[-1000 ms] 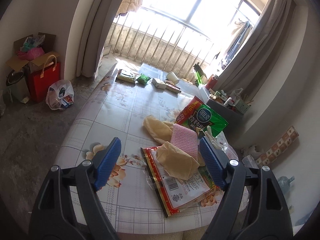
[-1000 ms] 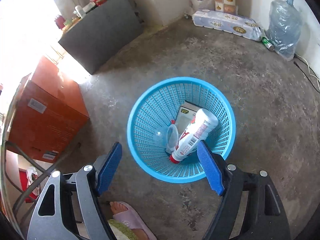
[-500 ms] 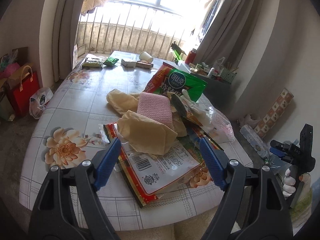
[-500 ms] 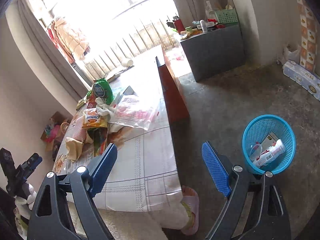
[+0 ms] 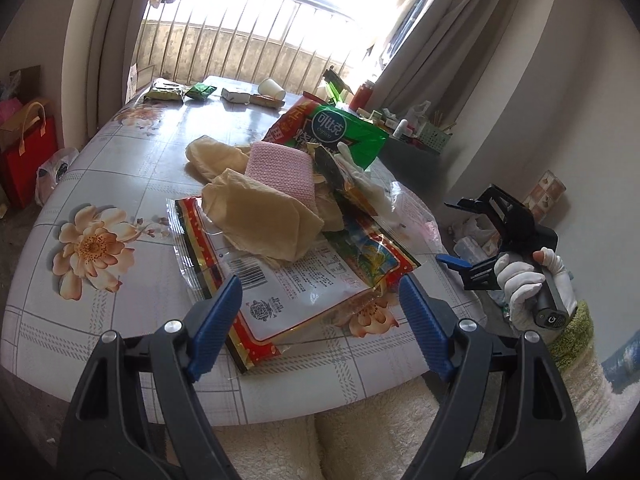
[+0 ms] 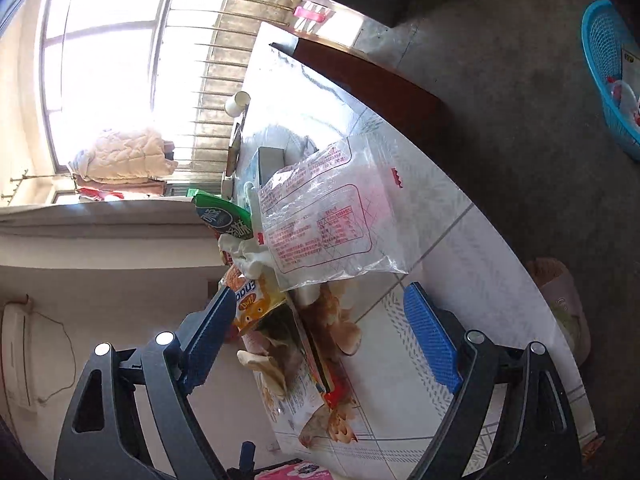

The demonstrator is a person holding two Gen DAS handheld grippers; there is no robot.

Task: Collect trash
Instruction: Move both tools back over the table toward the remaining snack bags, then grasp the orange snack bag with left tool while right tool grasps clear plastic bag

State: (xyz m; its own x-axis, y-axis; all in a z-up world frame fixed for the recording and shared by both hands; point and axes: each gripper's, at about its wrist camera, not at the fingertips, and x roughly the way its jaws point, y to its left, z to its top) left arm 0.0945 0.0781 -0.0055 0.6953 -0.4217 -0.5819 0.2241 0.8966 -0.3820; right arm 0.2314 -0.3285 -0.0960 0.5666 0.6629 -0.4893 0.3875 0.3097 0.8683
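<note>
Left wrist view shows my left tongs (image 5: pixel 320 312) spread apart and empty, hovering at the near edge of the counter (image 5: pixel 120 184) with the red-bordered snack wrapper (image 5: pixel 296 280) lying flat directly ahead, its long axis running away from me to the right. My right tongs (image 6: pixel 320 332) are also apart and empty, off the counter's right side, with the clear plastic bag (image 6: pixel 324 216) ahead; the blue basket (image 6: pixel 604 60) stands well apart on the floor. I judge the left tongs nearer the wrapper.
</note>
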